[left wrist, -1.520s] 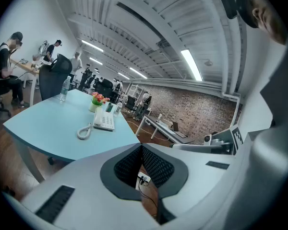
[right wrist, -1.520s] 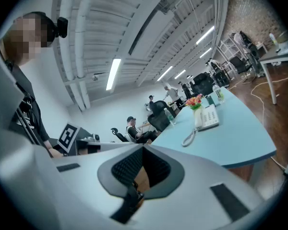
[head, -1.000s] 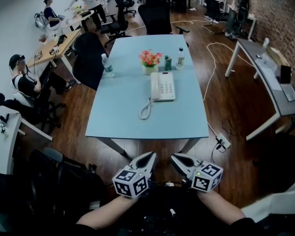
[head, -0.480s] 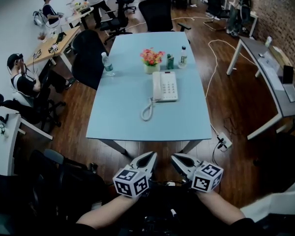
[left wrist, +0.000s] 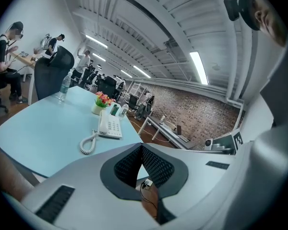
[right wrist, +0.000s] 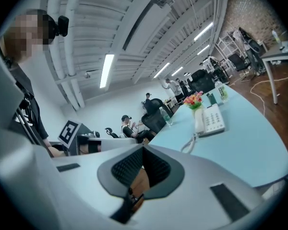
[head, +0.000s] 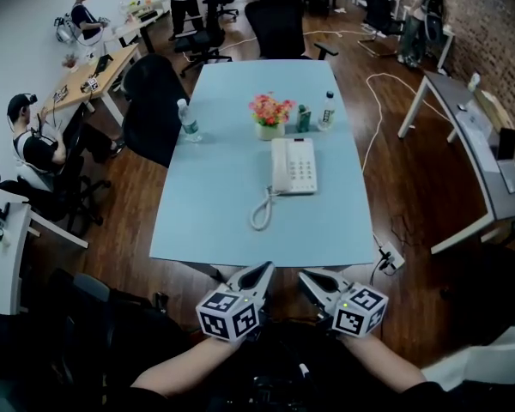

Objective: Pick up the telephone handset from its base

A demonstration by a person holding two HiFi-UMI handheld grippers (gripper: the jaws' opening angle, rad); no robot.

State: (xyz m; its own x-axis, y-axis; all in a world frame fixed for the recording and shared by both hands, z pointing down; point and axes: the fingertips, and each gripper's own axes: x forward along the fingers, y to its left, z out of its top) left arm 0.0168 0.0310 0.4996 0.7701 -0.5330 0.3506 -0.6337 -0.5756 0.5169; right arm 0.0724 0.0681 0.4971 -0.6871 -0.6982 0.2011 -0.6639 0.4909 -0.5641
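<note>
A white telephone (head: pixel 295 166) lies on the light-blue table (head: pixel 215 204), with its handset (head: pixel 278 166) resting on the left side of the base. Its coiled cord (head: pixel 262 209) loops toward the table's near edge. Both grippers are held side by side below that edge, well short of the phone. My left gripper (head: pixel 265 269) is shut with nothing in it, and so is my right gripper (head: pixel 303 275). The left gripper view has the telephone (left wrist: pixel 110 126) far beyond the closed jaw tips (left wrist: pixel 140 146). In the right gripper view the telephone (right wrist: pixel 210 120) is likewise far past the tips (right wrist: pixel 143 148).
Behind the phone stand a flower pot (head: pixel 270 115), a green can (head: pixel 303 118) and a small bottle (head: pixel 328 110); a water bottle (head: pixel 189 119) is near the left edge. Black chairs (head: pixel 153 106) flank the table. A power strip (head: pixel 388 262) lies on the floor at right. People sit at desks at left.
The table and telephone have come lower and closer in the head view. Both grippers have moved forward together toward the table, still shut and side by side.
</note>
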